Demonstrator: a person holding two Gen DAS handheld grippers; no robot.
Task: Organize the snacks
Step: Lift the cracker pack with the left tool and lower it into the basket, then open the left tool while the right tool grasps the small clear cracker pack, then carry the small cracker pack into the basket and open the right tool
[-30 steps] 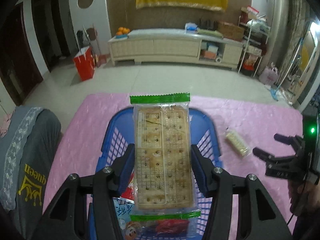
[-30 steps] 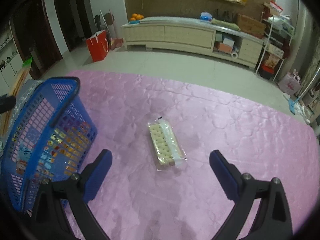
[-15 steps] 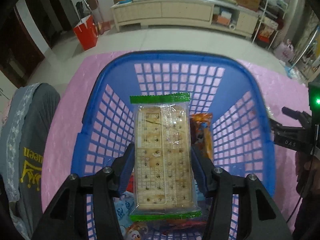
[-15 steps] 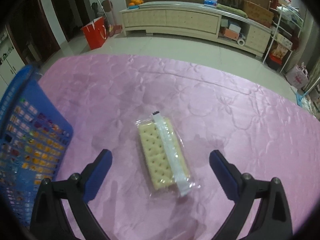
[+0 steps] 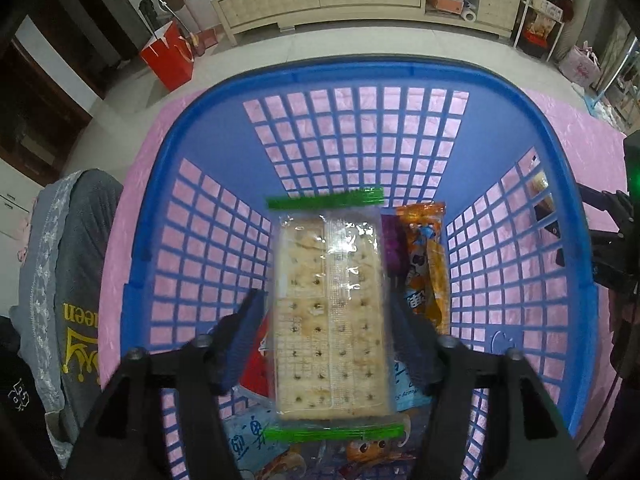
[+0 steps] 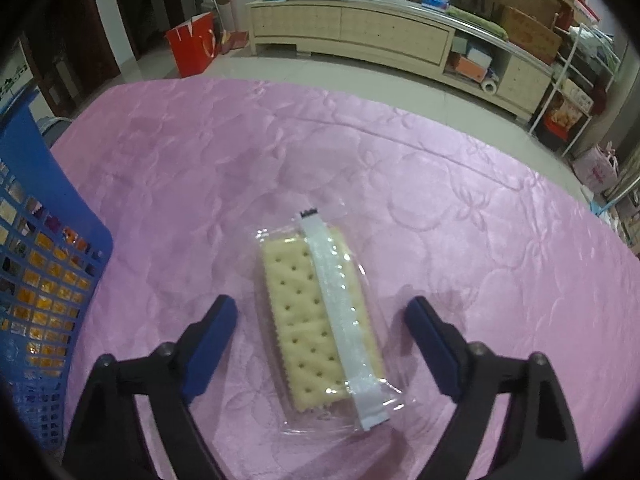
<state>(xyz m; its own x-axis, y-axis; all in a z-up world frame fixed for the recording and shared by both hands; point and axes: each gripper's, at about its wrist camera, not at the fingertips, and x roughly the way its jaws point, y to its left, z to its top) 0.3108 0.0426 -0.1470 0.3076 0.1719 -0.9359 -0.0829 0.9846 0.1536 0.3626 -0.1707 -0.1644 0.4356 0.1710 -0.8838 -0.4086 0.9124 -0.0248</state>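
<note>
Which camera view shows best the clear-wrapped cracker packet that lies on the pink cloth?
The right wrist view: the clear-wrapped cracker packet with the white strip lies whole on the pink cloth, unobstructed between the right gripper fingers. The left wrist view shows only slivers of it through the blue plastic basket wall.

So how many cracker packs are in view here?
2. A green-ended cracker pack between the opening left gripper over the blue basket; a clear cracker pack on the pink cloth.
</note>
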